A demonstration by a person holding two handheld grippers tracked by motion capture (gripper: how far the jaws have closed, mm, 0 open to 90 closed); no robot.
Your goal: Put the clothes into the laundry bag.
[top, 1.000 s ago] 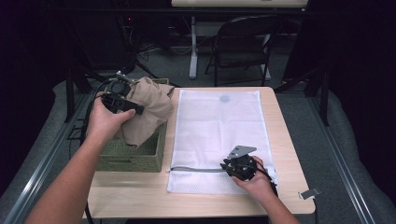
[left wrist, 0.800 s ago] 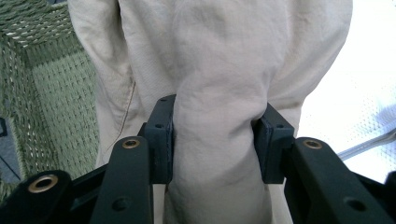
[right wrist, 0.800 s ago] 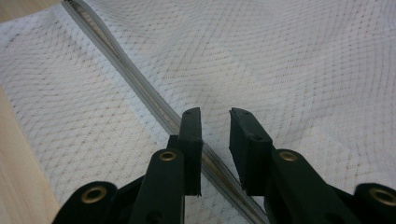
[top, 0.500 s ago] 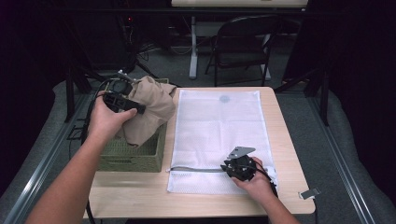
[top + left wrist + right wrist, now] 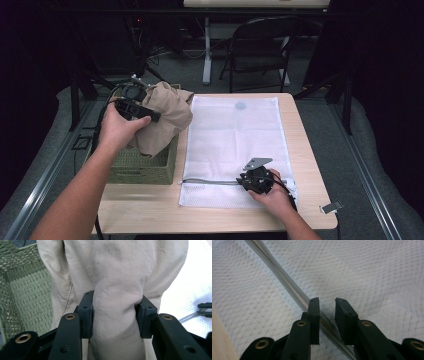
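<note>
A light wooden table (image 5: 150,210) stands on a grey floor (image 5: 380,165). A dark folding chair (image 5: 260,47) sits beyond its far edge, beside a white post (image 5: 206,55). Cables (image 5: 160,50) trail over the floor at the back. A small metal clip (image 5: 331,207) lies near the table's near right corner.

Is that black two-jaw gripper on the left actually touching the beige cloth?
Touching. In the left gripper view, the left gripper has both pads pressed into a bunched fold of the beige cloth, pinching it between them.
</note>
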